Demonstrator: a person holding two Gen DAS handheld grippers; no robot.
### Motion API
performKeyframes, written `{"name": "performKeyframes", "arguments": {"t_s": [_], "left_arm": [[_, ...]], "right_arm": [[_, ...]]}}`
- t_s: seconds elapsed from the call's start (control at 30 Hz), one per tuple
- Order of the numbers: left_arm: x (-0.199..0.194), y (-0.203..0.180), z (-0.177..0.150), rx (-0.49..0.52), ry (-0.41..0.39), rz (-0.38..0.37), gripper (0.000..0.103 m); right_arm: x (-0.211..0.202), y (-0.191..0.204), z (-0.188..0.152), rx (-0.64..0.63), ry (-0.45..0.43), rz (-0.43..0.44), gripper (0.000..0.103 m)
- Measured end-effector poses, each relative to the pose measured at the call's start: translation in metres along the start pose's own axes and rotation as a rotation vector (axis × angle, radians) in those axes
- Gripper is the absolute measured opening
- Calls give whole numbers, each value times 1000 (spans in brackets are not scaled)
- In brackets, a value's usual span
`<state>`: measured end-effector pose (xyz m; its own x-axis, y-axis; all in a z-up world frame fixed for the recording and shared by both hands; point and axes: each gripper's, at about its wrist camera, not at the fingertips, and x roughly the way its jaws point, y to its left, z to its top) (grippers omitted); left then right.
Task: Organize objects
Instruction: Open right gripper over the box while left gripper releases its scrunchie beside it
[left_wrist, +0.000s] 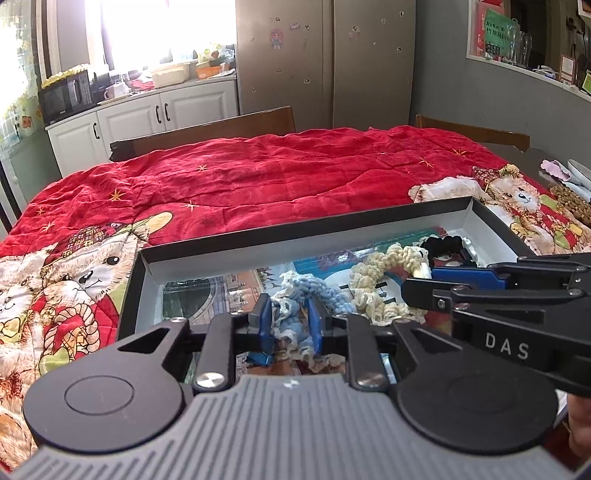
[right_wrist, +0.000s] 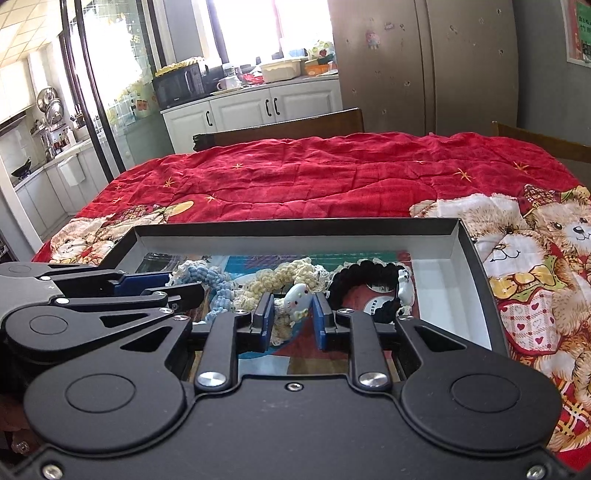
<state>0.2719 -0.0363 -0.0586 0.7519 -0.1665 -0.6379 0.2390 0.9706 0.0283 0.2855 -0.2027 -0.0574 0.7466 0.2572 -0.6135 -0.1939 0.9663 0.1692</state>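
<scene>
Three crocheted scrunchies (right_wrist: 280, 280) inside shallow black box (right_wrist: 295, 225).

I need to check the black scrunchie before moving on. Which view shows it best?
The right wrist view: the black scrunchie lies in the box with most of its ring and a white charm visible. In the left wrist view only a dark bit shows behind the cream scrunchie.

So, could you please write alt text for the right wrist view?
The right gripper has its fingers either side of a cream crocheted hair tie with a small charm, inside a shallow black box. Blue and black ties lie beside it; the box sits on a red quilt.
</scene>
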Motion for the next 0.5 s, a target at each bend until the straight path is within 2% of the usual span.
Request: {"name": "performKeyframes", "arguments": {"t_s": [0.23,0.37,0.5], "left_arm": [[-1,0,0,0,-4,4,42],[-3,-1,0,2,-11,7,46],[-5,-1,1,3,-21,9,55]], "right_arm": [[1,-2,0,8,3,-2,26],[1,-1,0,3,2,-2,28],[-2,1,-1,-6,-11,-1,36]]}}
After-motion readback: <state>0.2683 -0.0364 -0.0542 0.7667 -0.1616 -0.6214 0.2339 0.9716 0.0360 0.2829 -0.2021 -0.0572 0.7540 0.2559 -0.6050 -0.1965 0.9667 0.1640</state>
